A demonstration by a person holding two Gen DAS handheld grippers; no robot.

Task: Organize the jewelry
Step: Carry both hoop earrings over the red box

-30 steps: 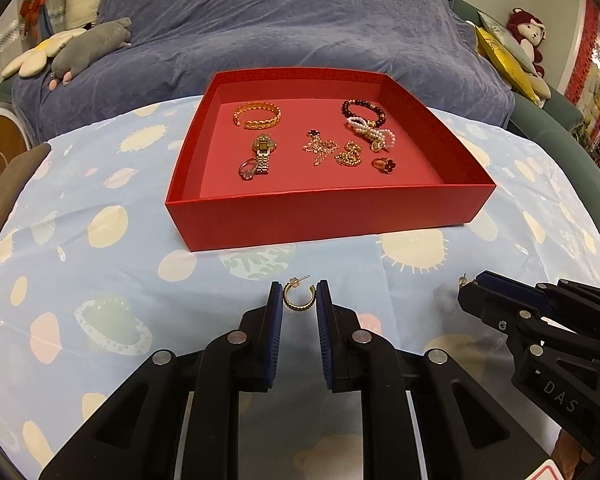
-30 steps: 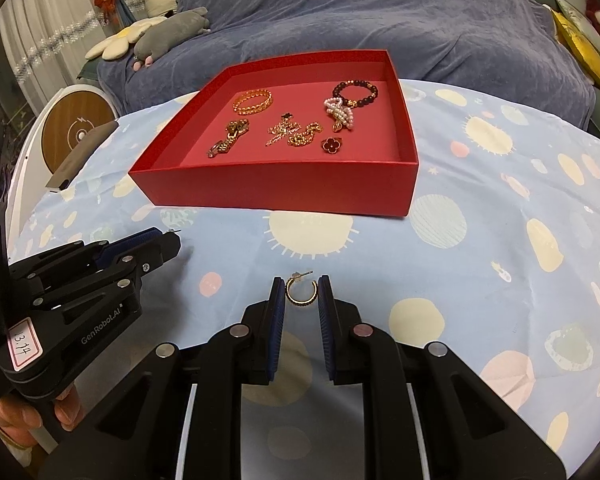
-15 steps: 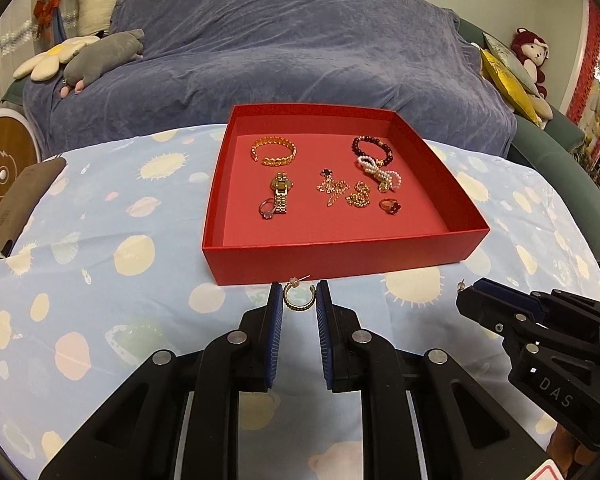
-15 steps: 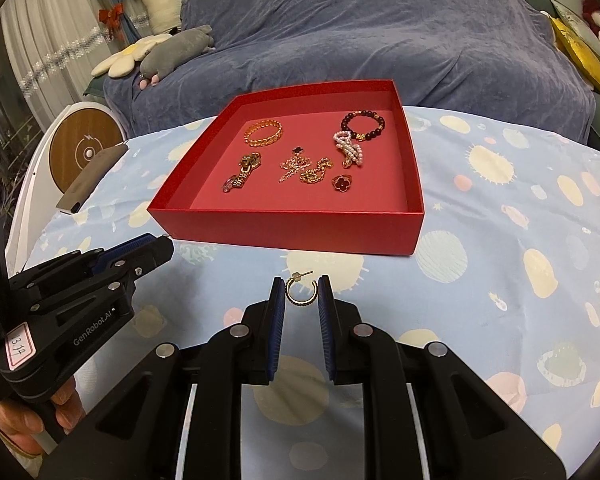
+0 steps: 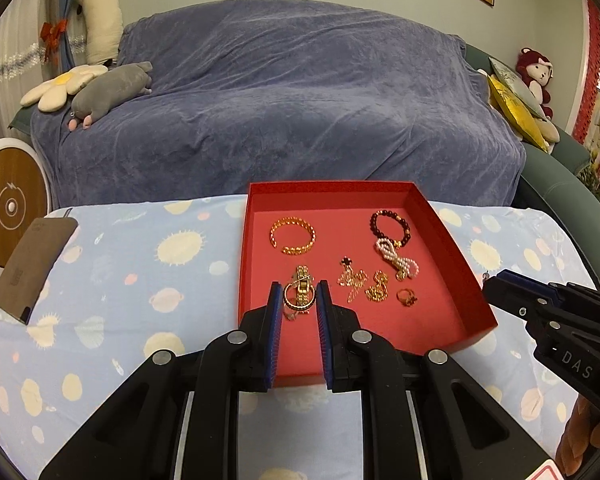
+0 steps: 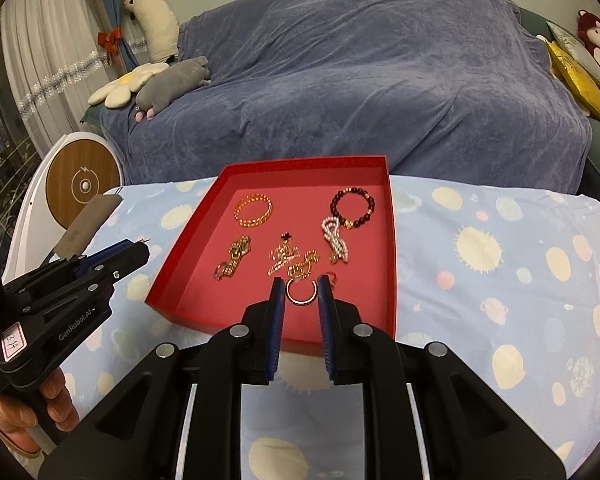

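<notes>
Now both tongs ride higher than a second ago, and each view looks down into the red tray (image 5: 452, 240) rather than across its front wall. A second ago the tray stood ahead of the pads, with the patterned cloth of the counter (image 5: 112, 264) behind each earring; now the tray floor lies behind them.

The left tongs (image 5: 299, 300) are clamped on a gold hoop earring (image 5: 297, 297), pinched between the blue pads, and it hangs in the air over the near left part of the tray, above the gold watch (image 5: 300, 278). The right tongs (image 6: 301, 294) are clamped on the second hoop earring (image 6: 301, 293), held the same way over the near middle of the tray, just this side of the tangled gold chain (image 6: 284, 260). Neither hoop touches the tray floor, as far as the views show.

My reading is that the carry is nearly done: both earrings are over the tray, and what is left is to lower them and let go. Bare red floor shows along the near edge, which looks the better spot, since a drop onto the watch or chain could snag the earring posts.
</notes>
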